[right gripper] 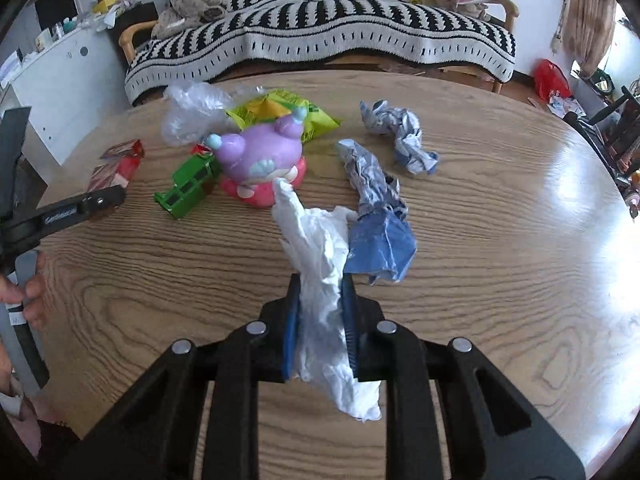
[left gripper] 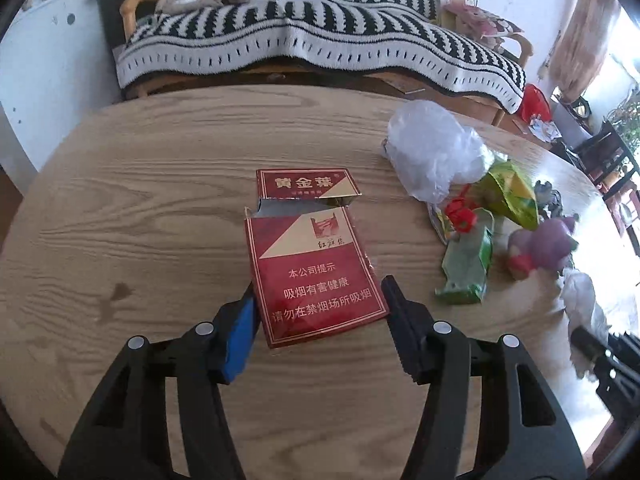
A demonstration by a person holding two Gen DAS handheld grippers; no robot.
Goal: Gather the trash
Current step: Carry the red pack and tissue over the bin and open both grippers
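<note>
1. We see our left gripper (left gripper: 320, 300) spread wide, its fingers on either side of the near end of a red cigarette pack (left gripper: 312, 264); the left pad seems to touch the pack's edge, the right one stands just clear of it.
2. The pack lies flat on the wooden table (left gripper: 140, 208), its torn lid flipped back at the far end.
3. Our right gripper (right gripper: 320, 320) is clenched on a crumpled white tissue (right gripper: 320, 272), which sticks out beyond and behind the blue pads.
4. Just beside the tissue lies a crumpled blue wrapper (right gripper: 380, 240), and farther off a ball of blue-and-white paper (right gripper: 404, 136).
5. Left of these we find a purple toy figure (right gripper: 256, 160), a green carton (right gripper: 188, 184) touching it, a yellow-green snack bag (right gripper: 288, 112) behind, and a clear plastic bag (right gripper: 192, 112).
6. Beyond the table stands a sofa under a black-and-white striped blanket (left gripper: 300, 36).
</note>
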